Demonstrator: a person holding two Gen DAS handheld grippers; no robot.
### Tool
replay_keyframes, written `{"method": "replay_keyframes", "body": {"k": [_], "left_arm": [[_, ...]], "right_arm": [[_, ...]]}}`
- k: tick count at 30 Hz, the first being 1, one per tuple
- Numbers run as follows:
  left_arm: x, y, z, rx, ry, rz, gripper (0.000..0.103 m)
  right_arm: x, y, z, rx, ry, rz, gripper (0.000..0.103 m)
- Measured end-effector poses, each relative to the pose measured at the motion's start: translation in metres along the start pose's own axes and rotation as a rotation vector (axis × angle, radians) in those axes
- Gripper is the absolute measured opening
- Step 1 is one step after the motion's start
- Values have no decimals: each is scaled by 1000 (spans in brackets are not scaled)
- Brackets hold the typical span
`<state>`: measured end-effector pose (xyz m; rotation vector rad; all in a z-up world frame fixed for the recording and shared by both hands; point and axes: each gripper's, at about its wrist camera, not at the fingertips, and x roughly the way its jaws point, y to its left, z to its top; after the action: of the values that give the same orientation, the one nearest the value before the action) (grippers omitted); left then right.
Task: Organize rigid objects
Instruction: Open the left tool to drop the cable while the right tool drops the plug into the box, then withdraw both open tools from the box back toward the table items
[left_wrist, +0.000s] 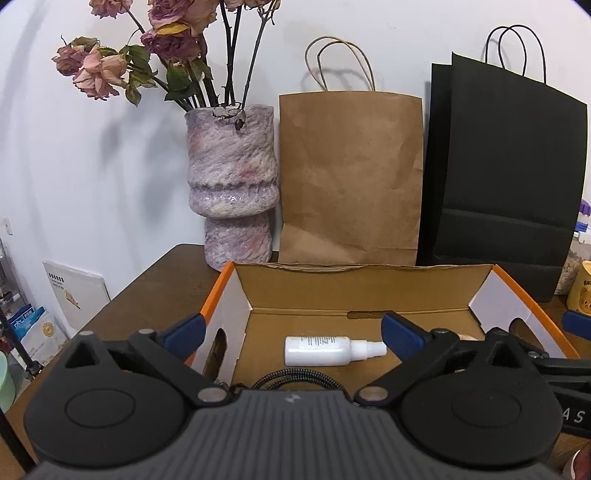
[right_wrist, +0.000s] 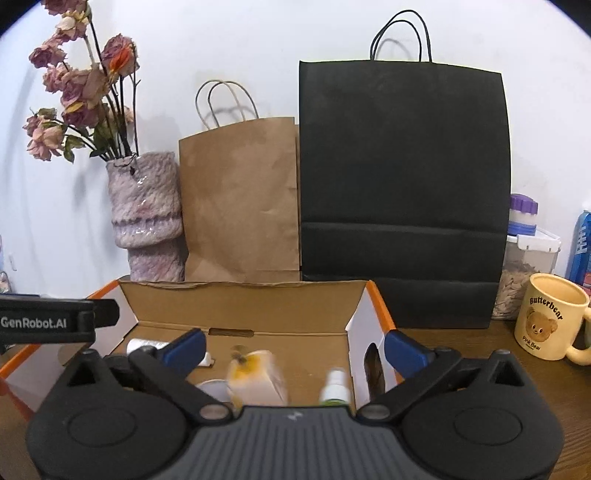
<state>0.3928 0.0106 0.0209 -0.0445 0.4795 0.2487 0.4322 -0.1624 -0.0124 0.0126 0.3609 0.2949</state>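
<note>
An open cardboard box with orange edges (left_wrist: 332, 288) (right_wrist: 243, 299) stands on the brown table. In the left wrist view a white spray bottle (left_wrist: 325, 350) lies on its side on the box floor, and a black braided cable (left_wrist: 295, 380) shows just below it. My left gripper (left_wrist: 291, 334) is open and empty above the box. In the right wrist view my right gripper (right_wrist: 293, 349) is open and empty; below it lie a blurred pale yellow object (right_wrist: 255, 380), a small green-labelled spray bottle (right_wrist: 334, 387) and the white bottle (right_wrist: 147, 345).
A purple vase with dried roses (left_wrist: 231, 184) (right_wrist: 146, 218), a brown paper bag (left_wrist: 351, 177) (right_wrist: 240, 199) and a black paper bag (left_wrist: 502, 177) (right_wrist: 402, 192) stand behind the box. A yellow bear mug (right_wrist: 550, 321), a jar (right_wrist: 524, 266) and a blue can (right_wrist: 581, 247) sit at right.
</note>
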Motion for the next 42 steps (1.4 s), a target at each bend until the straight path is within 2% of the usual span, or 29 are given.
{"method": "replay_keyframes", "body": {"k": [15,26,42], "left_arm": [[-13,7,1,-20,-8,-11,103],[-47,14,-5,-47,-35,-28,103],[-106,20,-42,-67,-15,-44,103]], "right_arm": [[-10,-4,1,21,1,-10,103],[-50,-14,-6,19,-22,-21,103],[-121,-26,-33,-21,-8,-15,103]]}}
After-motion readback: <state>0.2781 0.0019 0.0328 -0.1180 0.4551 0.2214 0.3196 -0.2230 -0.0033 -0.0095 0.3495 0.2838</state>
